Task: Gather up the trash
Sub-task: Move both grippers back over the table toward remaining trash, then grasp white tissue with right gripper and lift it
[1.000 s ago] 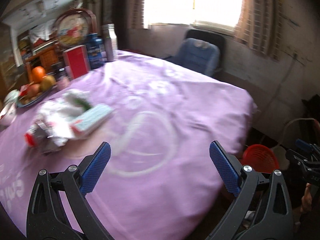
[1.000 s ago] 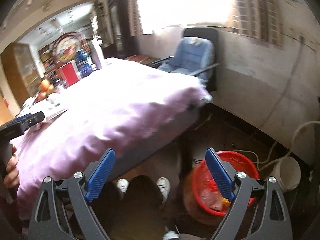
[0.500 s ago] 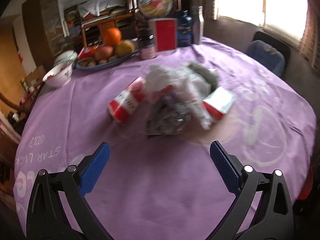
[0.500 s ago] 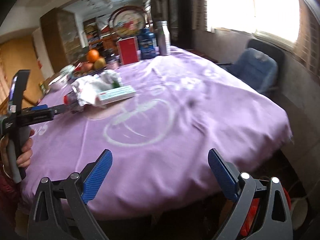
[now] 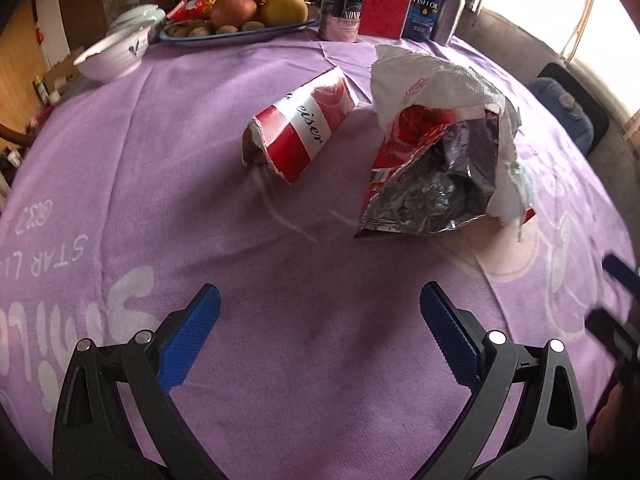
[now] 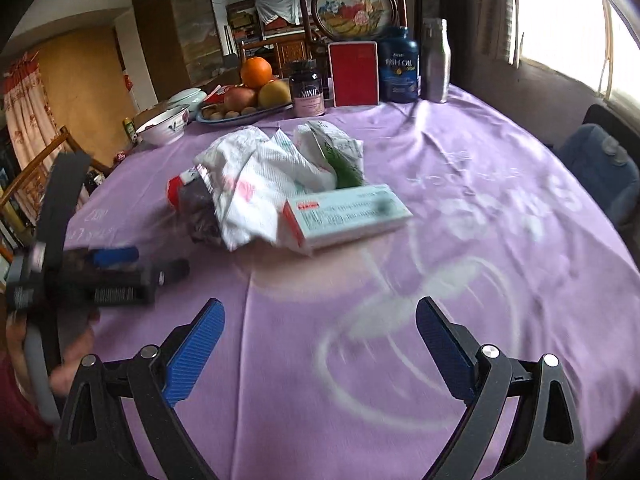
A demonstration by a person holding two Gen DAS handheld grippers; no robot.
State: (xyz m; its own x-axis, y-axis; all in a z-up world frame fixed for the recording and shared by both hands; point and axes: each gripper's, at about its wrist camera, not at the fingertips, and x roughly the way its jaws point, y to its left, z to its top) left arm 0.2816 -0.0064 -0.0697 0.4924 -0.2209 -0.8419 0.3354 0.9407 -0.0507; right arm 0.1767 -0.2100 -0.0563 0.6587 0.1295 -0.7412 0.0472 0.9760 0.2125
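Observation:
A heap of trash lies mid-table on the purple cloth. In the left wrist view a torn red-and-white paper cup lies on its side, beside an open foil snack bag under crumpled white paper. The right wrist view shows the white paper, a flat white-and-green box and a white-green packet. My left gripper is open and empty, short of the cup and bag. My right gripper is open and empty, short of the box. The left gripper also shows at the left of the right wrist view.
At the table's far side stand a fruit plate with an orange, a white bowl, a dark jar, a red box, a fish-oil bottle and a metal bottle. A blue chair is at the right.
Both grippers swung from the floor side and the red bin up over the table. The left gripper has closed in on the cup and foil bag. Both stay open.

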